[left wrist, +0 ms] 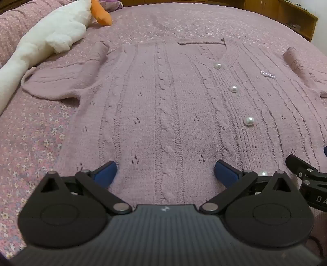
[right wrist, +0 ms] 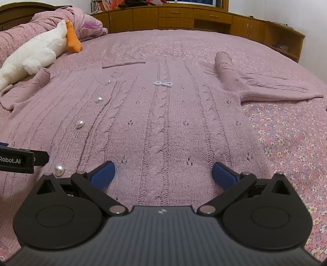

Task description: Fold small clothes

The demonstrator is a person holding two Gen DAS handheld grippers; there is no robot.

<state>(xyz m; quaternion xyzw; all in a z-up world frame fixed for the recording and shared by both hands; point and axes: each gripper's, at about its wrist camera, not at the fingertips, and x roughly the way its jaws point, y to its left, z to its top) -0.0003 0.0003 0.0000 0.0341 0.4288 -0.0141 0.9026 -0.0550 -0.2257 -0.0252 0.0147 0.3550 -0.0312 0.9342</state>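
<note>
A pink cable-knit cardigan [left wrist: 163, 98] with pearl buttons [left wrist: 233, 88] lies flat and front up on the bed, sleeves spread to both sides. It also shows in the right wrist view [right wrist: 163, 122]. My left gripper [left wrist: 165, 170] is open and empty over the hem on the cardigan's left half. My right gripper [right wrist: 163, 170] is open and empty over the hem on the right half. Part of the right gripper shows at the edge of the left wrist view [left wrist: 306, 176], and part of the left gripper [right wrist: 18, 160] in the right wrist view.
A white plush goose [left wrist: 45, 41] with an orange beak lies on the bed by the left sleeve, also in the right wrist view [right wrist: 38, 53]. A floral pink bedspread [right wrist: 286, 143] covers the bed. Wooden cabinets [right wrist: 194, 16] stand behind it.
</note>
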